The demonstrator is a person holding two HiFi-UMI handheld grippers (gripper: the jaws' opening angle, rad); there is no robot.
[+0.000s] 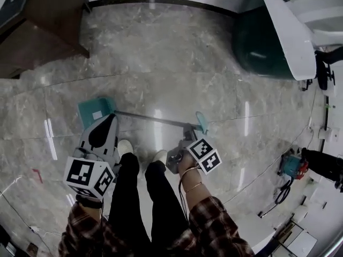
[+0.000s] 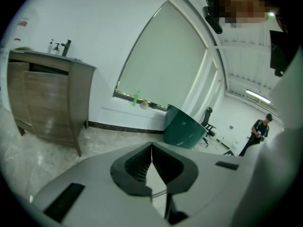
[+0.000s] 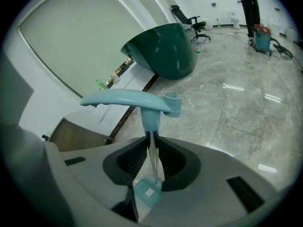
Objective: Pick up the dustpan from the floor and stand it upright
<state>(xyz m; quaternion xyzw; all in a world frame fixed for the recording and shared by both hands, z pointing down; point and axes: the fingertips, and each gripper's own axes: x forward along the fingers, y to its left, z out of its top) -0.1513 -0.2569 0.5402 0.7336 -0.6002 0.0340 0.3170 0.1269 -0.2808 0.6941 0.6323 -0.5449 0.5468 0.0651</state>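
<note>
Right gripper [image 3: 150, 141] pinches the dustpan [image 1: 97, 111] by its thin shaft [image 1: 155, 121] under the teal grip [image 3: 132, 100], left gripper [image 2: 151, 150] pressed together, empty, near the pan end, so we judge it mid-lift over the floor [image 1: 177, 63]; next we swing the pan down to stand it.

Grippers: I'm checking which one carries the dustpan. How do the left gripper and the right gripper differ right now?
The left gripper has its jaws together on nothing, while the right gripper is clamped on the thin rod of the dustpan, just below its teal grip. In the head view the left gripper is by the pan end, and the right gripper is by the handle end. Both have the same grey build.
</note>
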